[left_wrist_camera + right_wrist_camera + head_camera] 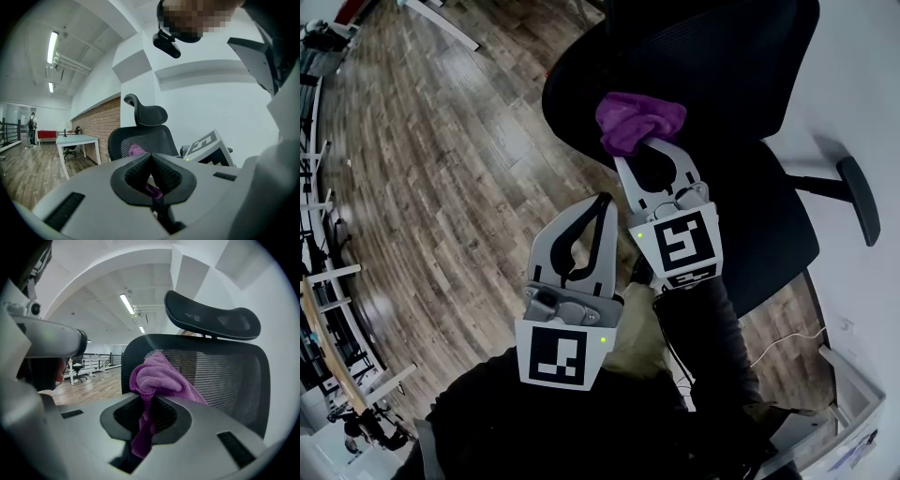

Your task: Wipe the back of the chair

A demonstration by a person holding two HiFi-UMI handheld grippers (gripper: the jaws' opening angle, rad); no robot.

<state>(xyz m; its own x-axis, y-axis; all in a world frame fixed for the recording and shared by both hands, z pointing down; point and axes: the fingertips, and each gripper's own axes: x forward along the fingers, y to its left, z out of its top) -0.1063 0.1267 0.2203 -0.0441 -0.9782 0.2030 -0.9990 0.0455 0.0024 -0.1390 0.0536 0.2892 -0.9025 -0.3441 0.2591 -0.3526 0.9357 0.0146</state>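
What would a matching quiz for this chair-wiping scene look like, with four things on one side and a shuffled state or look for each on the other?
Things:
1. purple cloth
2. left tongs
3. headrest
4. floor

States:
A. wood planks
B. shut, tips together
C. clamped in the right tongs
D. black, above the mesh chair back

Pairs: 1-C, 2-B, 3-D, 4-A
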